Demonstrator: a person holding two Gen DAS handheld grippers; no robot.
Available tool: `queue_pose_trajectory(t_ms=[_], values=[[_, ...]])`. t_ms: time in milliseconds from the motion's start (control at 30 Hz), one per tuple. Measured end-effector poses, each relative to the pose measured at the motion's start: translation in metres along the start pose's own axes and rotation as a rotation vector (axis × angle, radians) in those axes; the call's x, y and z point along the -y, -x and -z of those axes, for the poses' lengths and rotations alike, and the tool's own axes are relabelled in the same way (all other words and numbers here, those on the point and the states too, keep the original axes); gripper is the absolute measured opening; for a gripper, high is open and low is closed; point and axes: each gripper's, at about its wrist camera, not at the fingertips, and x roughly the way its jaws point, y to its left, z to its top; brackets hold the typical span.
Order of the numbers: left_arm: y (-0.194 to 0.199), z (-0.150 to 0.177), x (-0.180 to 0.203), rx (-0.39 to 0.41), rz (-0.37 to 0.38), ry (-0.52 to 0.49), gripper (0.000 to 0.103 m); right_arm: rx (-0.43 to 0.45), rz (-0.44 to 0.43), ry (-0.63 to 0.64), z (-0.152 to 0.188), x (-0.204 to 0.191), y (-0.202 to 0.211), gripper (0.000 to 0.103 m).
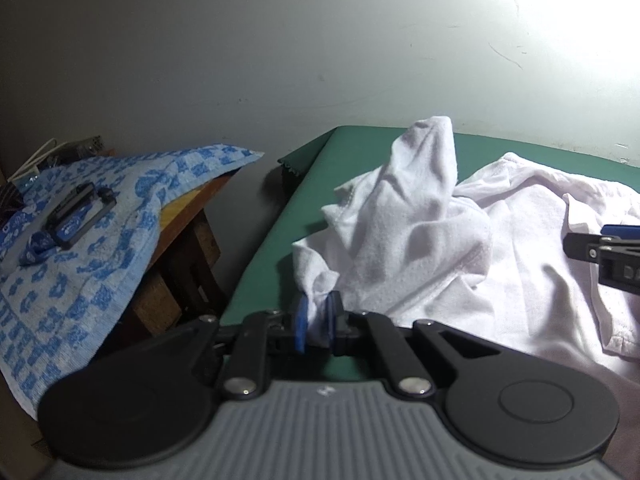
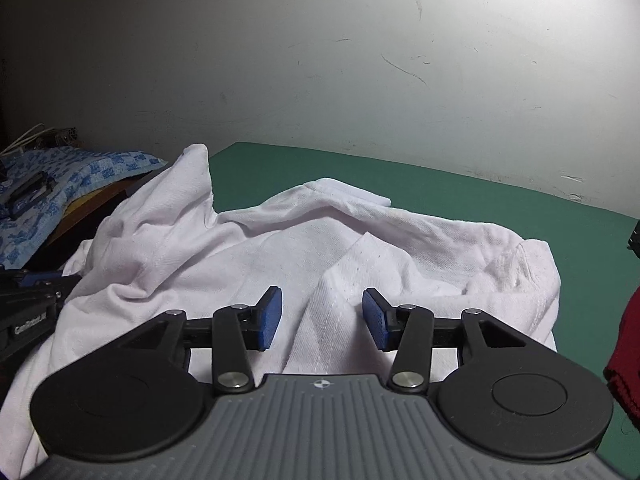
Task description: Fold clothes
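A: Hidden stuff first. What's cut off?

B: Right edge of the right wrist view: a dark red cloth [image 2: 624, 360], only a strip shows, can't tell what it is. Small black thing [image 2: 635, 238] above it, also cropped. Upper left of both views, white cables [image 1: 38, 156] and some grey gear, too dark to name.

A: Surface, room?

B: Green table cover [image 1: 280, 216], its corner at centre of the left wrist view. Plain whitish wall [image 1: 280, 40] behind, scuffed, strong glare upper right.

A: Garment?

B: White shirt [image 2: 280, 248], crumpled on the green cover, filling the middle of the right wrist view. One part sticks up in a peak at centre left. In the left wrist view that peak sits centre right.

A: Claws?

B: Left gripper [image 1: 316, 320] clamped tight on a bunched bit of the shirt, white fabric pinched between the blue pads [image 1: 301, 328]. Right gripper [image 2: 322, 318] roughly half spread, a ridge of shirt lying between the jaws, pads not pressing it.

A: Around?

B: Blue-and-white patterned towel [image 1: 100, 248] on a wooden side table [image 1: 188, 208], left of frame, apart from the green cover. Black-and-blue clip-like object [image 1: 76, 212] on the towel, plus a blue strap [image 1: 38, 246], blurry. Each gripper shows at the edge of the other's view.
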Motion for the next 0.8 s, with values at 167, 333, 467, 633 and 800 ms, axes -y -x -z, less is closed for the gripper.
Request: queue_pose_trajectory(t_ms=[167,333,467,633,800], values=[[0.001,0.001,0.001,0.003,0.002,-0.006,0.001,0.007,0.004,-0.093,-0.008,0.006,-0.011,0.007],[0.002,0.001,0.003,0.005,-0.009,-0.019,0.001,-0.019,-0.120,-0.060,-0.008,-0.004,-0.020,0.018],[0.002,0.002,0.008,0.007,-0.024,-0.045,0.001,-0.012,-0.144,-0.108,-0.008,0.011,-0.007,0.040],[0.002,0.002,0.006,0.006,-0.015,-0.036,0.001,0.029,-0.149,-0.278,0.003,0.061,0.054,0.034],[0.001,0.000,0.006,0.002,-0.007,-0.038,0.001,-0.113,-0.094,-0.325,0.045,0.095,0.094,0.030]])
